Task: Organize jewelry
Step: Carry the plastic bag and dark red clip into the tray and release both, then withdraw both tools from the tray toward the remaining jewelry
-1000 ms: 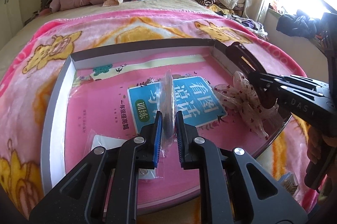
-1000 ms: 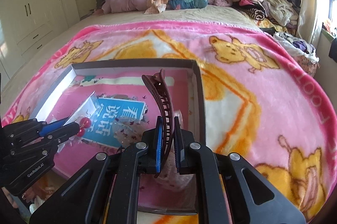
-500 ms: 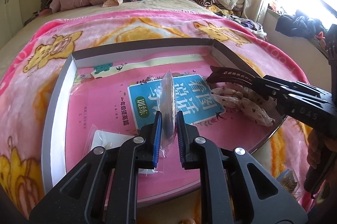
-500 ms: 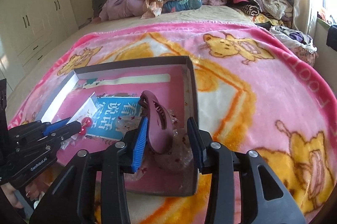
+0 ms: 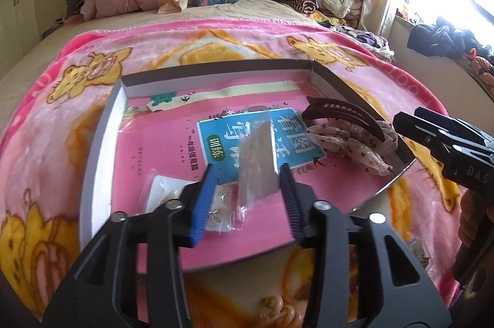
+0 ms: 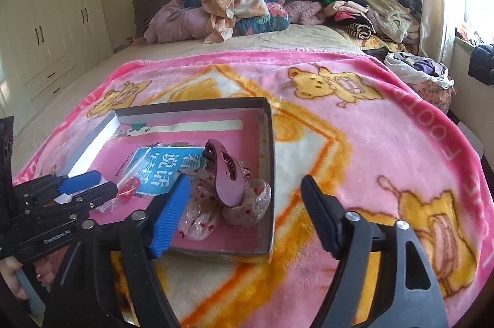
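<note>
A shallow grey box (image 5: 102,161) lies on the pink blanket with a pink booklet in its bottom. My left gripper (image 5: 247,173) hovers over the box's near side. Its jaws are opening, and a clear plastic packet (image 5: 257,161) stands loose and tilted between them. A second packet with earrings (image 5: 216,207) lies under the left finger. A dark brown hair claw (image 6: 225,176) rests on a spotted sheer hair tie (image 6: 247,204) in the box's right corner. My right gripper (image 6: 245,183) hangs just behind it, jaws opening wide with nothing in them.
The box wall (image 6: 270,143) stands between the hair claw and the open blanket (image 6: 370,143) on the right. Heaped clothes and bedding (image 6: 240,7) fill the head of the bed. A wardrobe (image 6: 46,19) is on the left, and a window sill with clothes (image 5: 441,38) on the right.
The right jaws let go of the hair claw, which now lies on the spotted hair tie, and the gripper drew back. The left jaws parted from the clear packet, which tipped over.
</note>
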Demonstrator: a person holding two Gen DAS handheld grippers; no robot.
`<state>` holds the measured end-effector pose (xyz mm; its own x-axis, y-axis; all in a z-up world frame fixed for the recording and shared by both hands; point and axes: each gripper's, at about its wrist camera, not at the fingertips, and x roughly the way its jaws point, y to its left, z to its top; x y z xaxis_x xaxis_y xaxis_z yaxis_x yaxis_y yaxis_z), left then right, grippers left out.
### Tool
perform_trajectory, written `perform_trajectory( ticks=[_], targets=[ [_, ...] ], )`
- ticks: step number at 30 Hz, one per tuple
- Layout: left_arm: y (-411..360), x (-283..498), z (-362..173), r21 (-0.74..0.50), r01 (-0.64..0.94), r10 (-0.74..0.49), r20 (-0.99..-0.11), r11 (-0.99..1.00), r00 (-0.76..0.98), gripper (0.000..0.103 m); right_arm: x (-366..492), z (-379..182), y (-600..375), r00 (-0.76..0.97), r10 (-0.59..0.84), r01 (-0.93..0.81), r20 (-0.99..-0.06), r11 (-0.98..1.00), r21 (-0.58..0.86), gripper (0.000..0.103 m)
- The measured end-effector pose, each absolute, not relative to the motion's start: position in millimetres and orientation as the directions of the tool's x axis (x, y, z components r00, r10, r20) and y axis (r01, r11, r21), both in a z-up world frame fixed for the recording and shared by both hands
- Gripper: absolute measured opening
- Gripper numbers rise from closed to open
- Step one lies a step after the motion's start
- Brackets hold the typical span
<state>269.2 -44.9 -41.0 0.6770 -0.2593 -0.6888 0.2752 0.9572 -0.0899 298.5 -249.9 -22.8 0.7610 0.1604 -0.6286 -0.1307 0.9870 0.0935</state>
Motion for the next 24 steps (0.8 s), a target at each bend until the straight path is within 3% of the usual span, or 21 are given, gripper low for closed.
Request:
perform_trajectory(
  ticks=[5,10,14,24],
  targets=[
    [-39,256,-29,-0.085,0.259,-0.248,-0.671,0.962,0.699,0.062,282,-18,-254,0.779,0.157,-0.126,-0.608,0.988,0.094,0.081],
    [-31,243,-16,-0.102,0.235,-0.244,-0.648,0.966,0.722,0.078,263,-13,-259,0.79,0.157,-0.117,-0.593,0.987,0.105,0.088],
    [-28,230,-6,-0.1,0.233,-0.243,-0.628,0.967,0.739,0.086,248,-9,-262,0.801,0.154,-0.109,-0.578,0.988,0.112,0.091],
    [-17,198,11,-0.101,0.234,-0.247,-0.592,0.967,0.767,0.088,216,7,-262,0.823,0.161,-0.128,-0.544,0.987,0.099,0.092]
  ],
)
